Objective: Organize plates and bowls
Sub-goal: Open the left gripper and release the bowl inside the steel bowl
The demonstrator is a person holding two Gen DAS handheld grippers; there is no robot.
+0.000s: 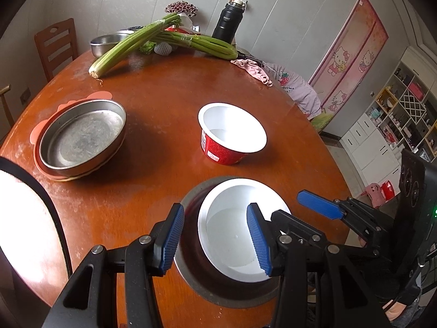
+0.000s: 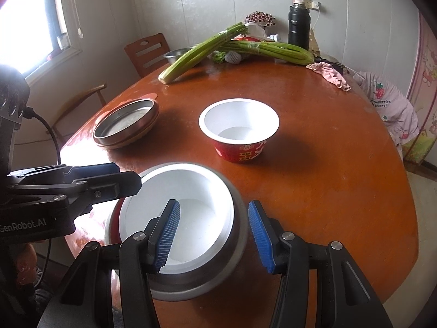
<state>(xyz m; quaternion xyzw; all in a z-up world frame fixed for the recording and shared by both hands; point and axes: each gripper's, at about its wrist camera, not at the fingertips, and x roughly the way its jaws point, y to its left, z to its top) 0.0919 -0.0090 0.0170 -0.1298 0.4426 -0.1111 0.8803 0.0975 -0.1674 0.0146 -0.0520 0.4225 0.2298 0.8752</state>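
Item: white bowl (image 2: pixel 191 216) nested in steel bowl (image 2: pixel 235 246) | we grip both walls, right claw (image 2: pixel 215 235); left claw (image 1: pixel 215 236) straddles rim, contact unclear | risk: uneven lift tips stack off desk (image 2: pixel 327 164)

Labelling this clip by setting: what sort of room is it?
Most likely a home dining room: a round wooden table, dining chair, celery and a storage shelf of household goods.

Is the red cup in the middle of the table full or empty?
Empty. The red cup stands upright, and only its bare white inside shows.
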